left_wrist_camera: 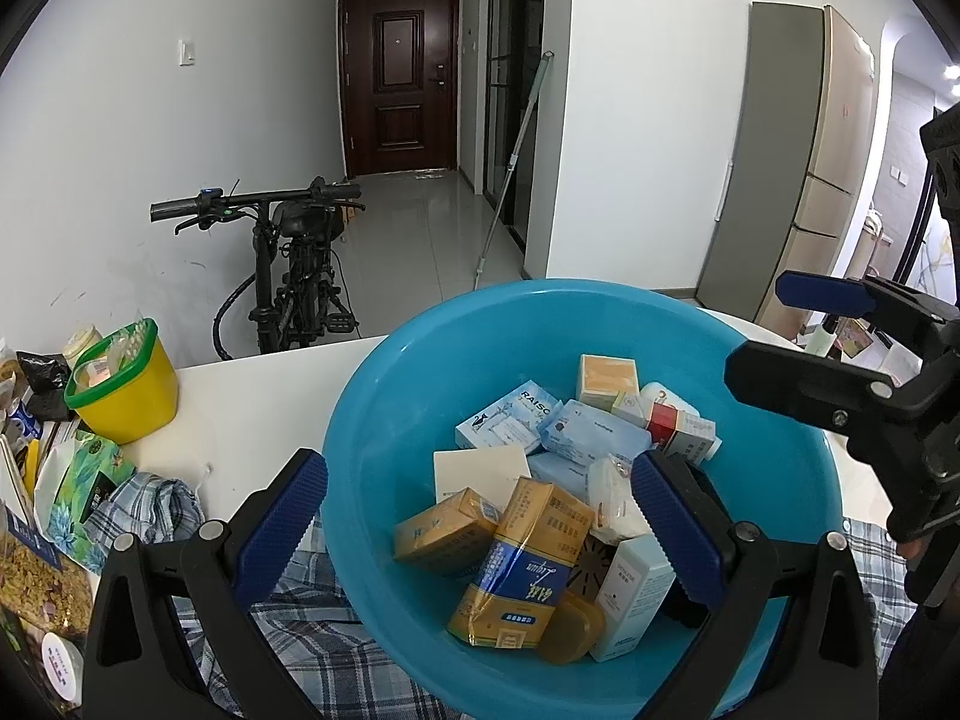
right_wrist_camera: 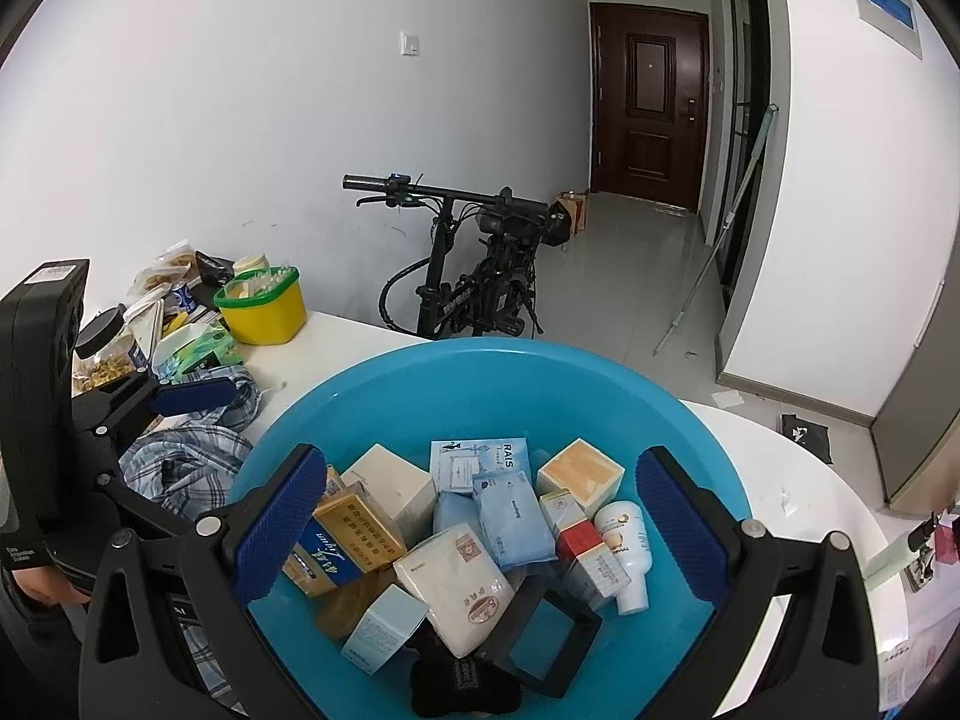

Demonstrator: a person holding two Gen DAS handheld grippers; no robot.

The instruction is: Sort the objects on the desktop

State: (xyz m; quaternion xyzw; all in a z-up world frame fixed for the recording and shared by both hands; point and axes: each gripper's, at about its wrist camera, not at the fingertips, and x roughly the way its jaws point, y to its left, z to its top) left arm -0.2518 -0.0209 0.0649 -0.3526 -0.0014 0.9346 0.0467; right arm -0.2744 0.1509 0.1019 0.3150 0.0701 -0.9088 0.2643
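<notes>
At nine o'clock the yellow tub stood alone beside one plaid cloth. The left gripper hung wide open and empty over the one blue basin, which sat at six o'clock holding roughly a dozen small boxes and packets. The right gripper gaped too, gripping nothing. Judged risk: jumbled boxes, like the gold carton, could slip or drag neighbours out when pinched.

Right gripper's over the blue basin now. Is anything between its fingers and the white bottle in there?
Nothing visible does. The right gripper is open above the blue basin, and the white bottle lies uncovered near the right side. The red-and-white box lies right beside it, so the fingers may catch that too.
</notes>
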